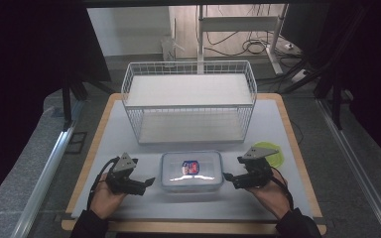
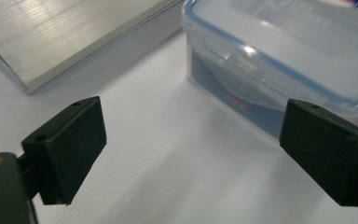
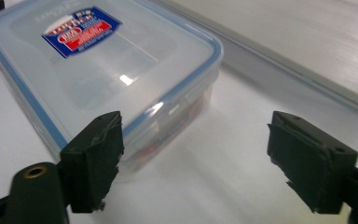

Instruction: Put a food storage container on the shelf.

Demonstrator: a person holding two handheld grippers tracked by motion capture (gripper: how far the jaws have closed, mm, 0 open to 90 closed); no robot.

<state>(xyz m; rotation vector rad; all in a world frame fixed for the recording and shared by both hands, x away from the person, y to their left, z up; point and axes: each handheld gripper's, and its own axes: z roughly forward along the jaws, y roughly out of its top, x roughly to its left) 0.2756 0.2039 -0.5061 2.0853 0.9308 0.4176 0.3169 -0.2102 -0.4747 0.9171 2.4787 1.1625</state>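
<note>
A rectangular clear plastic container point(image 1: 192, 171) with rounded corners and a blue-sealed lid is found lying flat on the white table point(image 1: 278, 129), in front of the white wire basket point(image 1: 188, 99); its blue and red label point(image 3: 81, 29) carries print too small to be read. The left gripper point(image 1: 149, 182) and right gripper point(image 1: 226, 176) are held at the container's two short ends, jaws spread wide with nothing between the matte black pads. A lime-green disc point(image 1: 273, 154) is seen behind the right gripper.
</note>
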